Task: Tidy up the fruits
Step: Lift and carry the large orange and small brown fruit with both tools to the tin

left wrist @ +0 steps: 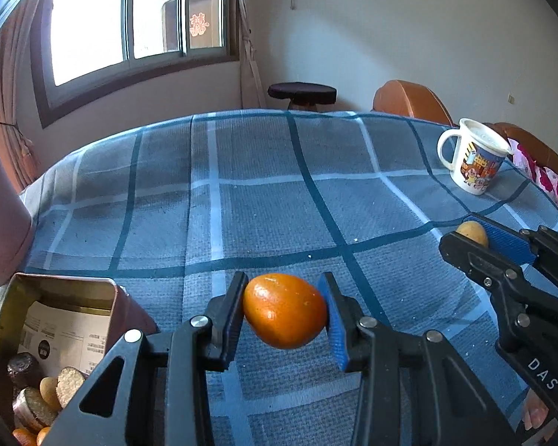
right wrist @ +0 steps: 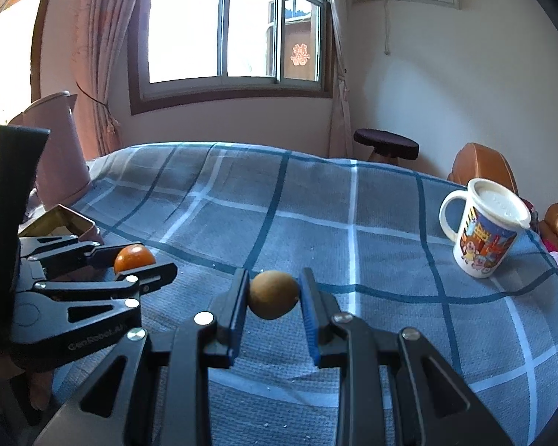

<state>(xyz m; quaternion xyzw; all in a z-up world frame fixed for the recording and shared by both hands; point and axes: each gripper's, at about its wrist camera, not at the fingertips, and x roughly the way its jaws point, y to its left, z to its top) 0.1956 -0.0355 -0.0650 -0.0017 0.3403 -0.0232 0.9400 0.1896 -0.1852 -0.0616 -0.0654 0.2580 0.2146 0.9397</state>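
both grippers carry a small fruit above the checked tablecloth.

the left gripper [left wrist: 284, 314] is clamped on an orange kumquat [left wrist: 284, 310] at the lower middle of the left wrist view, pads on its two long ends, clear of the tablecloth [left wrist: 279, 200]. the right gripper [right wrist: 273, 297] is closed on a tan round fruit [right wrist: 274, 294] at the lower middle of its own view. an open tin [left wrist: 61, 286] with fruit and biscuits inside sits at the lower left of the left wrist view; a lidded mug [right wrist: 483, 228] stands at the right. both fruits look light, smooth-skinned and somewhat soft, so they could slip or bruise; a gentle hold across the widest middle seems safest, and the kumquat's end-to-end grip may let it pivot.
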